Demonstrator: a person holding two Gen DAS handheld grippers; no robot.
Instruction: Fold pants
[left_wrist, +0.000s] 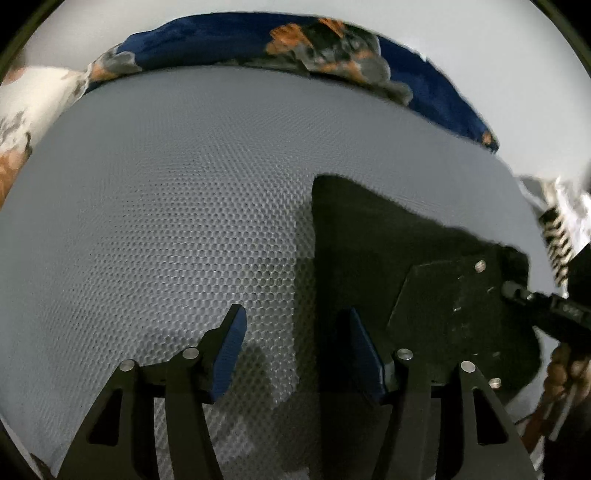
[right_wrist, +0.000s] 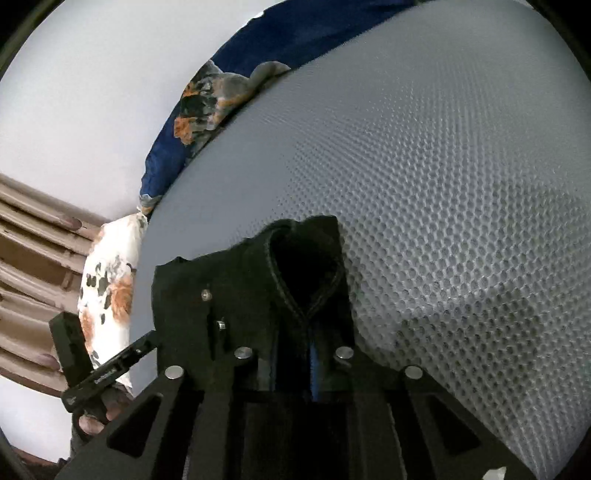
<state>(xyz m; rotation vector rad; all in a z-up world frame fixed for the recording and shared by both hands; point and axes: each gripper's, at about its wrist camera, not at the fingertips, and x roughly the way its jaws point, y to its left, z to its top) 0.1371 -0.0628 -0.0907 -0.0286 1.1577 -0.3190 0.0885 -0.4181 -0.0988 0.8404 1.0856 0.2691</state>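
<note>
The black pants (left_wrist: 369, 236) hang bunched above the grey honeycomb mat (left_wrist: 166, 206), held up by my right gripper (left_wrist: 454, 306), which shows at the right in the left wrist view. My left gripper (left_wrist: 295, 343) is open and empty, its blue pads (left_wrist: 229, 354) spread beside the cloth's left edge. In the right wrist view my right gripper (right_wrist: 308, 358) is shut on a fold of the pants (right_wrist: 306, 266), whose stitched seam runs down between the jaws. The left gripper's body (right_wrist: 107, 373) shows at lower left there.
The mat (right_wrist: 461, 206) covers a bed. A blue floral blanket (left_wrist: 258, 44) lies along its far edge, also in the right wrist view (right_wrist: 207, 99). A white floral pillow (right_wrist: 110, 288) sits at the bed's end. White wall behind.
</note>
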